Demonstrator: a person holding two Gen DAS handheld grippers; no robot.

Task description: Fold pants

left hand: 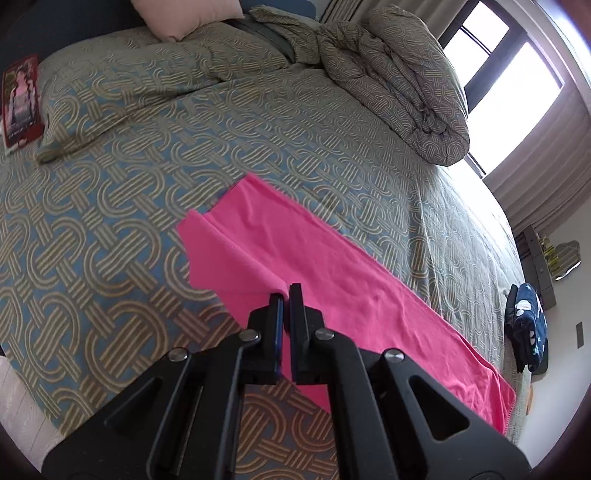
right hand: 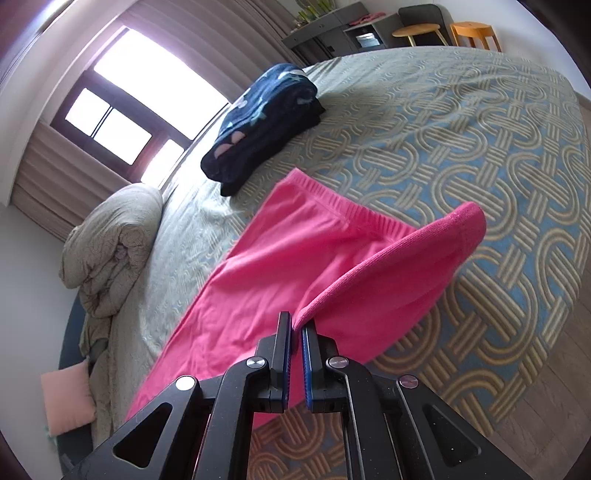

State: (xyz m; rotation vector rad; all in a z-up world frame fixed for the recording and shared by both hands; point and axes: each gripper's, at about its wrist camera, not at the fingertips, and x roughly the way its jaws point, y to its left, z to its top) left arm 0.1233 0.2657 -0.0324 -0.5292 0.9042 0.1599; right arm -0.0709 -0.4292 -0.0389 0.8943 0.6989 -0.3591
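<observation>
On the bed's woven-pattern blue and tan cover [left hand: 110,229], the bright pink cotton pants [left hand: 351,291] lie stretched out in a long strip, legs together. I see my left gripper [left hand: 285,290] pinched shut on a raised fold of the pants along 1 leg edge. My right gripper [right hand: 296,320] is clamped on the ribbed pink waistband, lifting that corner off the cover so it curls over. Beyond the pants' waistband sits a folded navy patterned garment [right hand: 262,125], apart from them. Farther from the pants, a rolled grey-tan duvet [left hand: 402,88] lies by the window, with a pale pink pillow [left hand: 184,16] at the bed's head.
</observation>
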